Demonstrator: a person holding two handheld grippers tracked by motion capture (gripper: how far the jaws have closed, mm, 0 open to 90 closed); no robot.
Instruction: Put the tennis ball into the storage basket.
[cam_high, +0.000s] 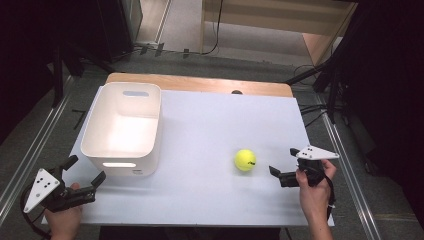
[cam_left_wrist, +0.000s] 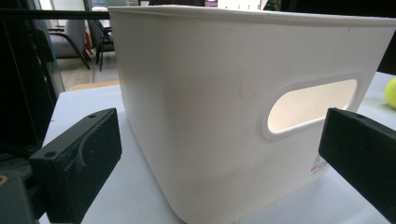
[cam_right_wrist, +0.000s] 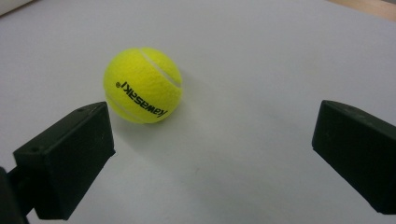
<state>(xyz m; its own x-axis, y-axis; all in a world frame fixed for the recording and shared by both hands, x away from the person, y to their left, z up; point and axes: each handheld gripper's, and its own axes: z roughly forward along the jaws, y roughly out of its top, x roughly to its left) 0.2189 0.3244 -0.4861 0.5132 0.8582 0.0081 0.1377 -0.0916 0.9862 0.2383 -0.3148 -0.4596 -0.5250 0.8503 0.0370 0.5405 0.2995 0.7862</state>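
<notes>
Jaws of the right gripper (cam_high: 281, 173) gape wide beside the tennis ball (cam_high: 245, 160) at right centre; centre them before closing. Left gripper (cam_high: 86, 176) gapes empty near the white bin (cam_high: 122, 125).

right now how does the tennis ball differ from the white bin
The tennis ball is small, round and yellow-green with black lettering; the white bin is far larger, boxy and plain white with handle cutouts. The ball lies right of the table's middle, in front of the open right hand-held gripper; the bin stands at the left, in front of the open left hand-held gripper. Both rest on the white tabletop, ungripped.
</notes>
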